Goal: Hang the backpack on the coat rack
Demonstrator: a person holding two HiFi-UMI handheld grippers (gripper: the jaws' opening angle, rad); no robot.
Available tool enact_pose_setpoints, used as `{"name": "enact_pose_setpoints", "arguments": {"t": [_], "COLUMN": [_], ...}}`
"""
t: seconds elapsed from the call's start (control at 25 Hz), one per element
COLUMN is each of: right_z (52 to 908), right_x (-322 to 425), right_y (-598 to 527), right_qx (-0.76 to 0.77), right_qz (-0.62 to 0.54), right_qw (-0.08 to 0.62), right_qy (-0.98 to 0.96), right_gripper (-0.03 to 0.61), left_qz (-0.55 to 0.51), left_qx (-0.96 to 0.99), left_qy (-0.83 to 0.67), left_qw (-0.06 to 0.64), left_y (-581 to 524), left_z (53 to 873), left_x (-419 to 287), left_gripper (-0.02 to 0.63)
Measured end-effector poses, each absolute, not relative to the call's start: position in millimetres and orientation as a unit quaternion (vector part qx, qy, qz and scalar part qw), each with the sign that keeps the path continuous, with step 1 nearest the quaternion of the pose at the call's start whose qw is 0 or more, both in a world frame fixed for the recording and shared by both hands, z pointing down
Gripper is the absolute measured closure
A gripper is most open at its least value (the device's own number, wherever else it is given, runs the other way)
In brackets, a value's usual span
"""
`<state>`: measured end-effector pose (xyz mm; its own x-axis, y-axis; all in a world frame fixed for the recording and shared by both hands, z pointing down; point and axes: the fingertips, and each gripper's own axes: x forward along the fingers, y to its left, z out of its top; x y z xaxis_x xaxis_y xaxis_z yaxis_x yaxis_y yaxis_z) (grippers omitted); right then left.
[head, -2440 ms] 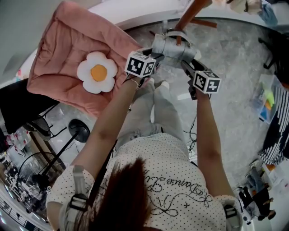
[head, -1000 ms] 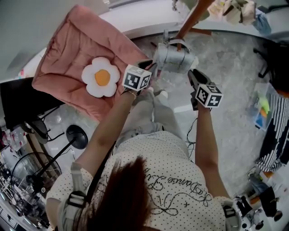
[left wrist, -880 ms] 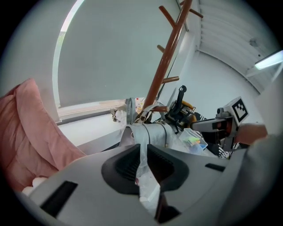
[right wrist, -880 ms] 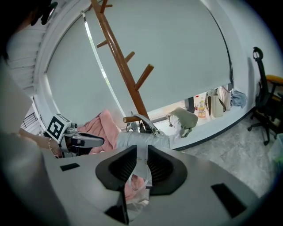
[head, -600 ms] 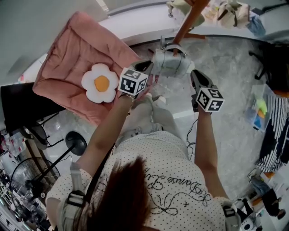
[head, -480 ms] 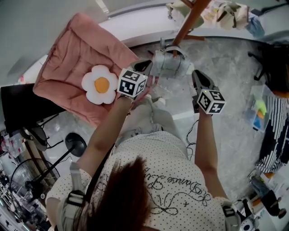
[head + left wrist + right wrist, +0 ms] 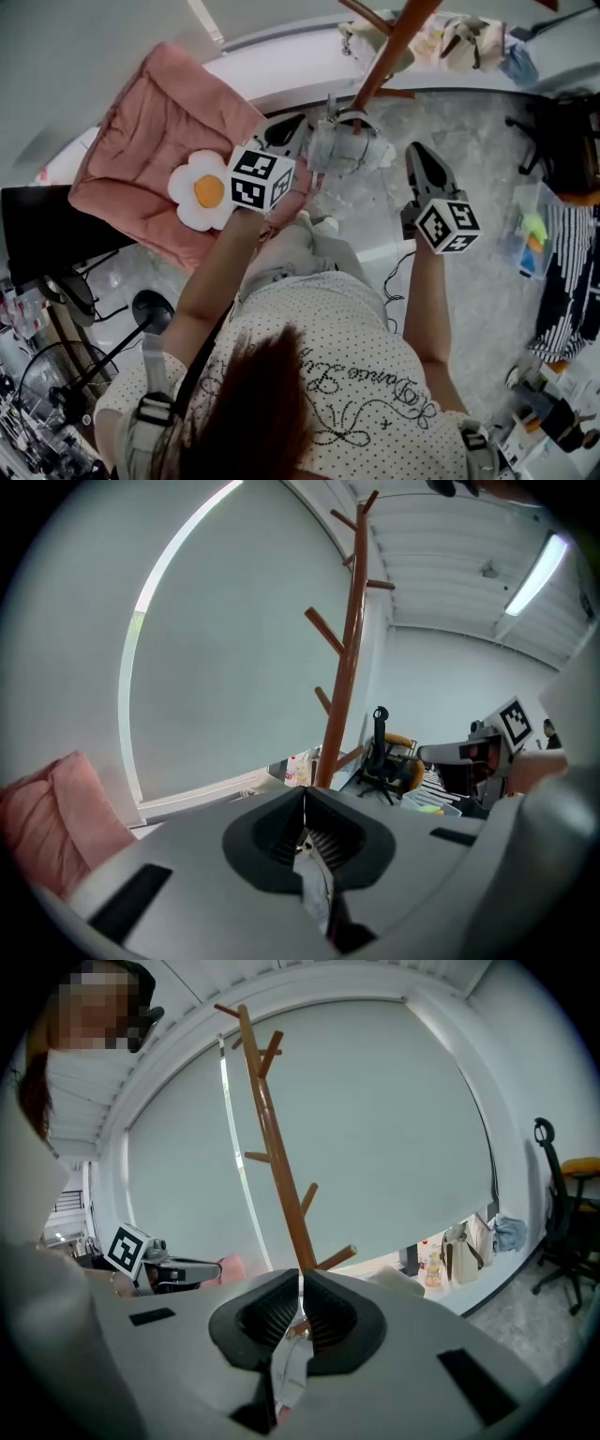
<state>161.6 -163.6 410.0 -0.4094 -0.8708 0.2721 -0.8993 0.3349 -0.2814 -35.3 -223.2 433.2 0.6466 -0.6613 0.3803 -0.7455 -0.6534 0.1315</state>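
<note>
A silver-grey backpack (image 7: 351, 148) hangs between my two grippers, just in front of the brown wooden coat rack (image 7: 394, 39). My left gripper (image 7: 298, 126) is at the backpack's left side. In the left gripper view its jaws (image 7: 304, 797) are shut on a strip of pale grey backpack fabric (image 7: 315, 885). My right gripper (image 7: 416, 152) is at the backpack's right side, its jaws (image 7: 301, 1285) closing, with the pads pressed on a pale backpack strip (image 7: 289, 1363). The rack's pole and pegs rise ahead in the left gripper view (image 7: 351, 667) and the right gripper view (image 7: 272, 1152).
A pink cushion (image 7: 150, 131) with a flower-shaped pillow (image 7: 201, 191) lies to the left. A curved white window ledge (image 7: 281, 47) behind the rack carries bags (image 7: 465, 1247). An office chair (image 7: 384, 759) stands beyond the rack. A fan stand (image 7: 141, 311) is at lower left.
Both grippers have risen with the backpack towards the rack's pegs. They now point more nearly level, and the backpack sits higher against the pole.
</note>
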Motion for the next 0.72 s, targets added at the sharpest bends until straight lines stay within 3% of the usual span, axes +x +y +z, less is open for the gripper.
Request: {"name": "enact_pose_setpoints", "arguments": {"t": [0.32,0.72], "right_z": [335.6,284.4], "right_x": [169.4,159.9], "right_y": [-170.3,-163.5], "right_qx": [0.554,0.563], "right_qz": [0.134,0.057], "right_qw": [-0.011,-0.013], "right_qy": [-0.821,-0.824], "right_gripper": [0.566,0.566], "left_qz": [0.104,0.058], "left_qx": [0.905,0.908], "left_qy": [-0.405,-0.413], "left_qw": [0.083,0.031], "left_y": [-231.6,-224.8], "left_z": [361.7,299.3], "left_x": [-35.5,-38.4], "left_gripper": [0.609,0.609]}}
